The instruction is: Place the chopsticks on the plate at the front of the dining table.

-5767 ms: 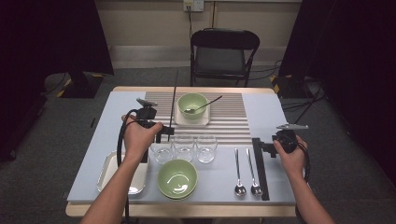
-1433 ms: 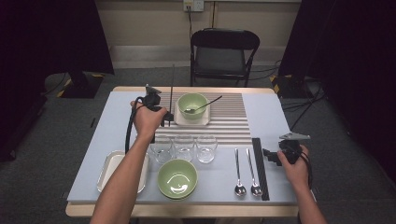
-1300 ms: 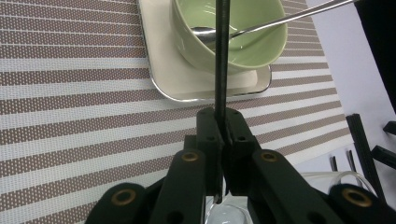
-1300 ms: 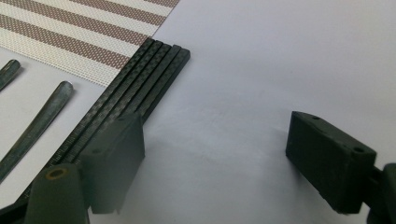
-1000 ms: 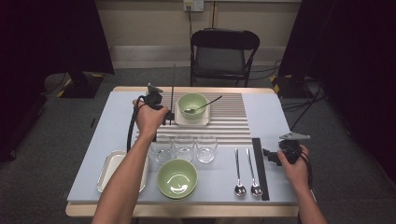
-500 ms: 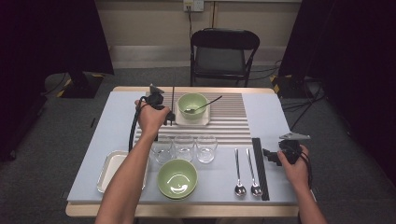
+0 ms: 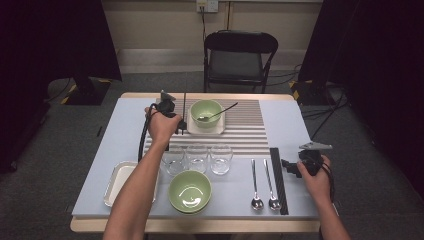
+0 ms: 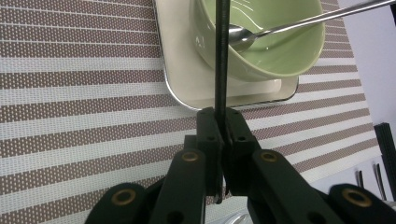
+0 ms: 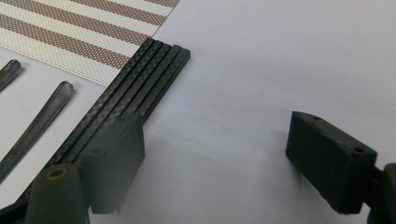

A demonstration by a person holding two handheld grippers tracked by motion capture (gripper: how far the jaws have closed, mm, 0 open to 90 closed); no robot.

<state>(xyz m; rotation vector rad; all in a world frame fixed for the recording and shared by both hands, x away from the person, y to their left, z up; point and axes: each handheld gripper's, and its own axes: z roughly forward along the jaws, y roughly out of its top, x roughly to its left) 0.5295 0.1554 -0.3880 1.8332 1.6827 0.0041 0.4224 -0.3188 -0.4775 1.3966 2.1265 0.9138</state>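
Where the high view looks down on the counter [image 7: 100, 150], the left hand-held gripper [image 7: 179, 125] sits left of centre, grasping a thin black chopstick [image 7: 184, 105] that stands upright just left of the bowl [image 7: 206, 112] on its tray [image 7: 218, 128]. The right hand-held gripper [image 7: 286, 164] rests at the right edge. In the left gripper view, the chopstick [image 8: 222, 60] rises from clenched jaws at centre. In the right gripper view, the jaws stand released beside the remaining chopsticks [image 9: 135, 93]

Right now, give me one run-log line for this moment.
left claw: shut on thin black chopstick | beside green ceramic bowl on cream tray | right claw: open, beside black chopsticks
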